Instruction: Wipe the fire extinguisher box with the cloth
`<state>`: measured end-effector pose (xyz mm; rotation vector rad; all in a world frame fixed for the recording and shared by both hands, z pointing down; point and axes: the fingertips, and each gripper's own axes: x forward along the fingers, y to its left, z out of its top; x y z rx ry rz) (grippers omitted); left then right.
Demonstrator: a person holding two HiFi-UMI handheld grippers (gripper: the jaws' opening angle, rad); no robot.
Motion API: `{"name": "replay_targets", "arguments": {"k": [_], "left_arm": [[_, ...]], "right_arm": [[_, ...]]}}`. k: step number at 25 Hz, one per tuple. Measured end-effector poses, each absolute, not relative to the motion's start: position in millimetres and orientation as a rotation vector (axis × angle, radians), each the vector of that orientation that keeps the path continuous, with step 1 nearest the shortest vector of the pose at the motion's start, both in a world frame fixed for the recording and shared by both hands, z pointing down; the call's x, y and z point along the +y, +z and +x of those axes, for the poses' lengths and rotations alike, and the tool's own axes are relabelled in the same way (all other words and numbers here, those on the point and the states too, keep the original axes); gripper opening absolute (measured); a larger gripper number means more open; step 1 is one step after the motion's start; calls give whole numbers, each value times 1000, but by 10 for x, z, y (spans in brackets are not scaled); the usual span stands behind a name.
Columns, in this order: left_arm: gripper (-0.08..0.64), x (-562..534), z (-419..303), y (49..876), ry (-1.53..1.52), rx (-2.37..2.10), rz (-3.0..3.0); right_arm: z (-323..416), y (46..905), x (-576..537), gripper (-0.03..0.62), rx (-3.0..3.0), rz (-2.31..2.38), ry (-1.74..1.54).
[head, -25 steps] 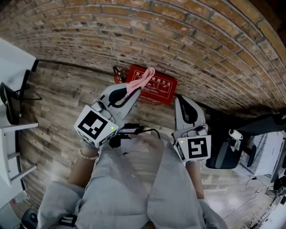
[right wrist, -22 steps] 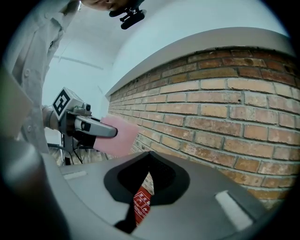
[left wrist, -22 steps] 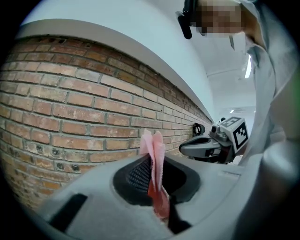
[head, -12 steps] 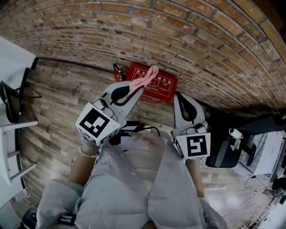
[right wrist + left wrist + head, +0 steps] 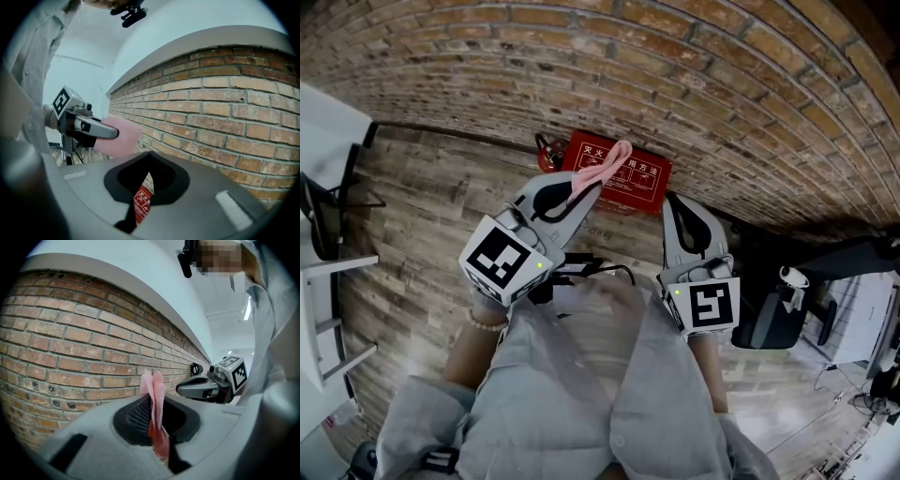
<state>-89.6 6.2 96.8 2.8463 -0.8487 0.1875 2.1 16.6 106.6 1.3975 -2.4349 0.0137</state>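
Jaws of the left gripper (image 5: 153,414) are seen in the left gripper view clenched on a folded pink cloth (image 5: 153,390). The cloth is pinched upright between them, and its top edge stands up past the tips. A brick wall (image 5: 70,348) fills the background, and the right gripper (image 5: 206,386) is seen off to the right.

In the right gripper view, the right gripper's jaws are pressed together with nothing held. Only a thin slit is left between them, through which a strip of the red fire extinguisher box (image 5: 140,206) and its white label is seen lower down. The left gripper and its cloth are seen to the left, raised in front of the wall.

In the head view, the box is seen on the wooden floor (image 5: 422,216), set against the foot of the wall. The cloth is held out over the box's upper left part, and the right gripper is held near the box's right end. Whether the cloth is touching the box cannot be told. No wiped area can be made out, so the wiping is judged to be barely begun at most, with nearly the whole box left to be wiped.
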Motion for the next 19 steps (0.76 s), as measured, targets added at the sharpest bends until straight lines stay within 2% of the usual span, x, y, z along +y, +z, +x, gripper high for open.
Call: {"name": "replay_targets", "arguments": {"k": [19], "left_arm": [[10,11,-874,1011,192,-842,2838]], "right_arm": [[14,1131,130,6,-2407,1375,32]]}}
